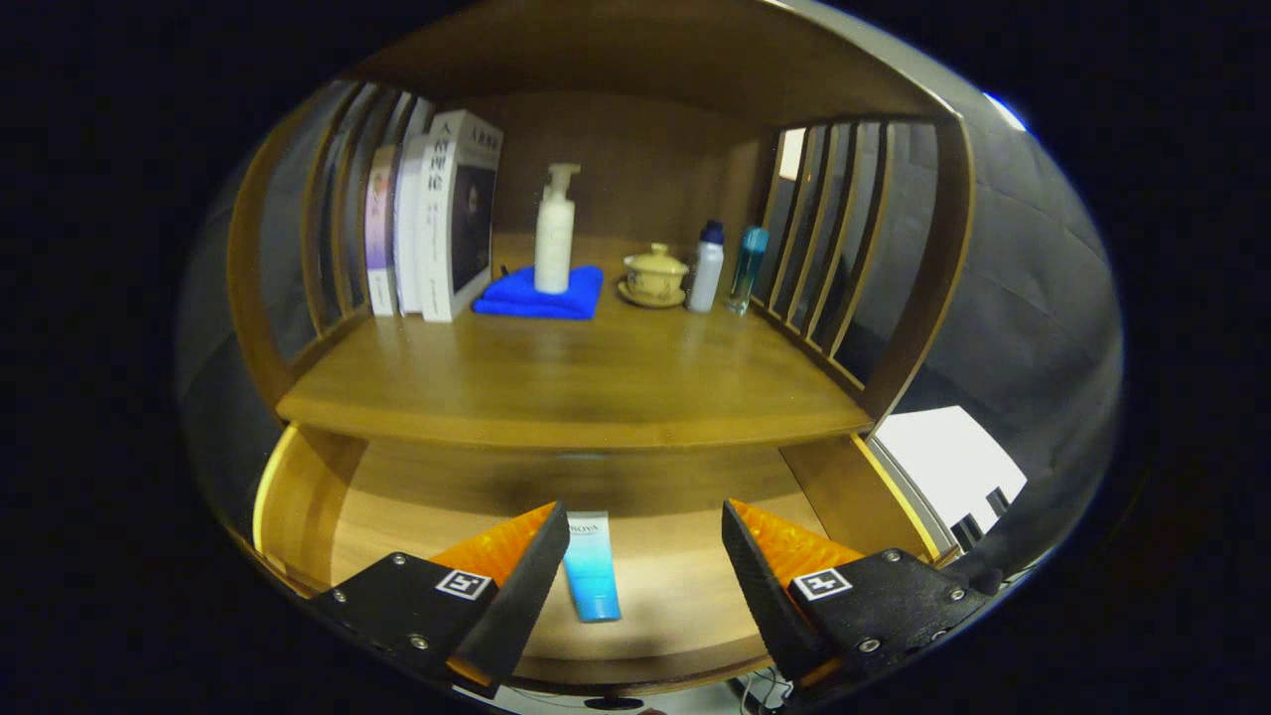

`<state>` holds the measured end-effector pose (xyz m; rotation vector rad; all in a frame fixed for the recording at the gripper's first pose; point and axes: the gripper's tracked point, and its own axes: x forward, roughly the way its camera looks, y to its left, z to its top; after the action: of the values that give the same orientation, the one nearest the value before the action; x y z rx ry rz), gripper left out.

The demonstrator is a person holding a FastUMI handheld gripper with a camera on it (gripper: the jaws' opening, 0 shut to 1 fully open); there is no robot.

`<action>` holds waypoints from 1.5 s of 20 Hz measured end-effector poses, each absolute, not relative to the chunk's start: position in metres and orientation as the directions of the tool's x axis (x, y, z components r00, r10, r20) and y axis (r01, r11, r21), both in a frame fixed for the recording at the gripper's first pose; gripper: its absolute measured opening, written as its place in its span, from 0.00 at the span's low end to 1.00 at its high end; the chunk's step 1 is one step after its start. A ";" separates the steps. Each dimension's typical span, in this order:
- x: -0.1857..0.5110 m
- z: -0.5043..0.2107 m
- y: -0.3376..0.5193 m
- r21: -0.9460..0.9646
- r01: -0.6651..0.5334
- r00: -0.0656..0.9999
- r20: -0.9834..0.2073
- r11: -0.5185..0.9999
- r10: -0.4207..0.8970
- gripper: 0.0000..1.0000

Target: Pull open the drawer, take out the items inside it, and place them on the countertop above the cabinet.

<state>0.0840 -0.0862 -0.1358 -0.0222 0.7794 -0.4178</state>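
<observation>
The wooden drawer (298, 497) stands pulled open below the countertop (576, 377). A blue-and-white tube (592, 566) lies flat on the drawer floor, close to my left finger. My gripper (645, 526) hovers over the drawer, open, with its fingers wide apart and nothing between them. The tube sits below, just inside the left fingertip (551, 526). The drawer's back part is hidden under the countertop.
On the countertop at the back stand several books (437, 228), a white pump bottle (554, 233) on a folded blue cloth (541, 295), a lidded tea cup on a saucer (654, 276), a white bottle (706, 266) and a teal bottle (747, 268). Slatted side panels (844, 248) flank it.
</observation>
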 end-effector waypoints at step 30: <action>0.075 -0.257 -0.051 0.002 0.373 0.243 -0.965 0.928 -0.095 0.68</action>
<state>0.0750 -0.0514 -0.2573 0.2513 1.2899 -0.3244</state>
